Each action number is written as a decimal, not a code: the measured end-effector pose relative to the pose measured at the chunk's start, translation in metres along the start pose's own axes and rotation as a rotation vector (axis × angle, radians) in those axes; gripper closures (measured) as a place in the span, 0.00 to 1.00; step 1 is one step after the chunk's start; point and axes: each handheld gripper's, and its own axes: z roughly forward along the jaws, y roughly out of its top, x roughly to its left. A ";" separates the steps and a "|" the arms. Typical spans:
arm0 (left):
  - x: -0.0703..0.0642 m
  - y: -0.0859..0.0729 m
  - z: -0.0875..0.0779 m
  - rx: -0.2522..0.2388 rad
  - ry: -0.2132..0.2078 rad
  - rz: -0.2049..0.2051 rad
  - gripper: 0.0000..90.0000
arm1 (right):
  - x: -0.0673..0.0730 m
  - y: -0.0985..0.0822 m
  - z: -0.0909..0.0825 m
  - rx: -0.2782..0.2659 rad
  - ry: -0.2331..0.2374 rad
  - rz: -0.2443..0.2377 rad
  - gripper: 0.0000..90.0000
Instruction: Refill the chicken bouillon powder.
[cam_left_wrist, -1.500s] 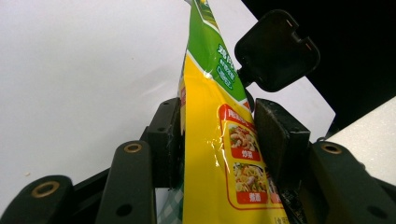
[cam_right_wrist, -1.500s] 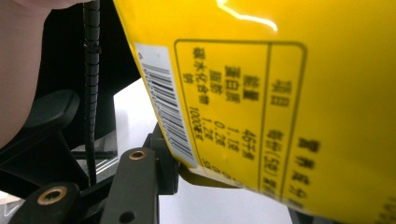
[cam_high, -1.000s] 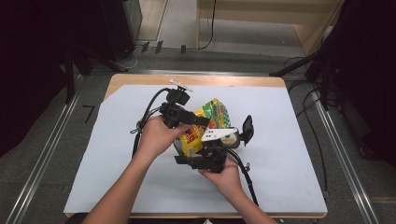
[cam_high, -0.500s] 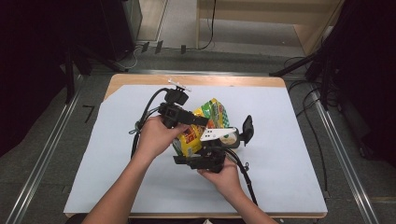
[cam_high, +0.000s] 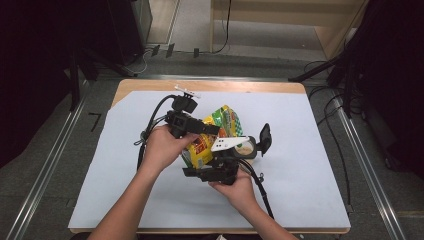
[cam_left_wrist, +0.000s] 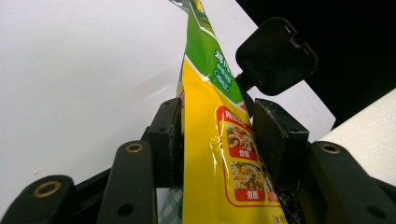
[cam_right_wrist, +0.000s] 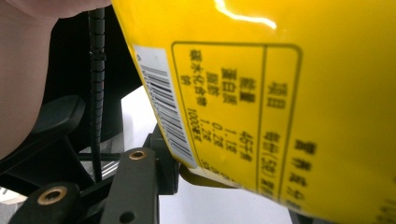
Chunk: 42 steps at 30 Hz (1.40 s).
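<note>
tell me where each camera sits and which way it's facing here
High view: above the person's side, looking forward and down on the table; both forearms, left tongs and right tongs meet at the yellow-green packet.
Left gripper view: rides the left tongs, looking along jaws closed on the packet.
Right gripper view: rides the right tongs, close against the packet's barcode side; a hand at left.
Shared: the packet.

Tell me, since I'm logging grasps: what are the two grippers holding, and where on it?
Both hold the yellow-green food packet. The left gripper clamps its flat side partway up; the right gripper grips its lower end, near the barcode.
</note>
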 end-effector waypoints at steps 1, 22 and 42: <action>0.000 0.000 0.000 -0.004 -0.001 -0.001 0.61 | 0.000 0.000 0.000 0.002 0.002 0.001 0.66; -0.002 0.001 -0.003 0.014 -0.010 -0.001 0.61 | 0.005 0.001 0.001 -0.008 0.010 0.022 0.66; -0.001 0.001 -0.002 0.031 -0.017 -0.013 0.62 | 0.008 -0.001 0.001 -0.017 0.004 0.049 0.66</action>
